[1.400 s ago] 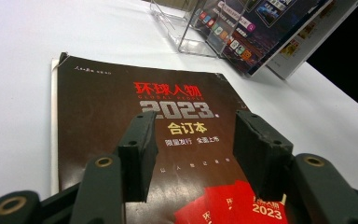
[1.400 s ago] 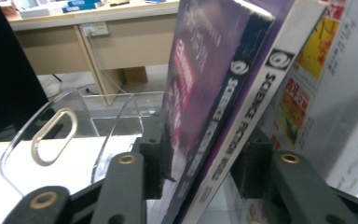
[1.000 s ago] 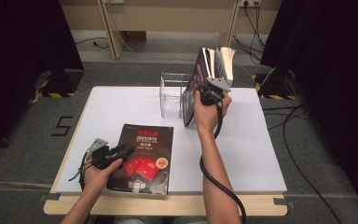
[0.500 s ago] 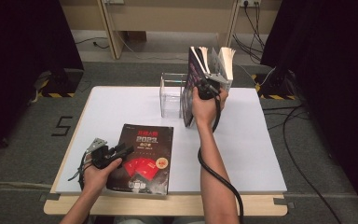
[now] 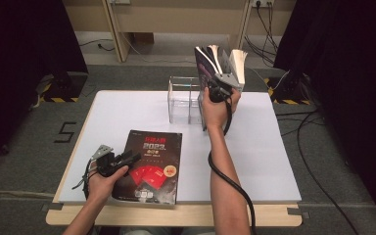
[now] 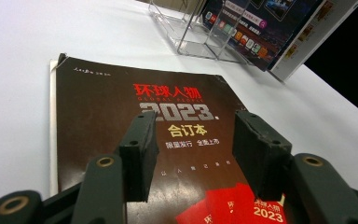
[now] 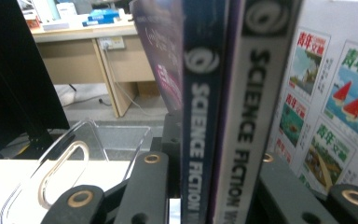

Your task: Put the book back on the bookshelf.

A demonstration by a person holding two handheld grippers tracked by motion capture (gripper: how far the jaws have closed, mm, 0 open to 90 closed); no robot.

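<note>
Resting over the dark glossy magazine [image 5: 149,166] at the white table's [image 5: 274,161] near edge, the left gripper [image 5: 127,159] stands released. Farther off, the right gripper [image 5: 223,83], jaws having just been closing, clasps upright magazines [image 7: 219,102] beside the clear acrylic rack [image 5: 183,98] near the far edge.

Magazines, lying flat: one, dark cover [image 5: 149,164]. Magazines, standing upright: apparently three, two with Science Fiction World spines [image 7: 200,130] and one white-backed [image 7: 335,102]; the exact number is hard to tell where they bunch together. Clear acrylic rack [image 5: 183,98]: one. White table [image 5: 269,161]: one. Handheld grippers: two, left gripper [image 5: 122,159], right gripper [image 5: 225,81].
</note>
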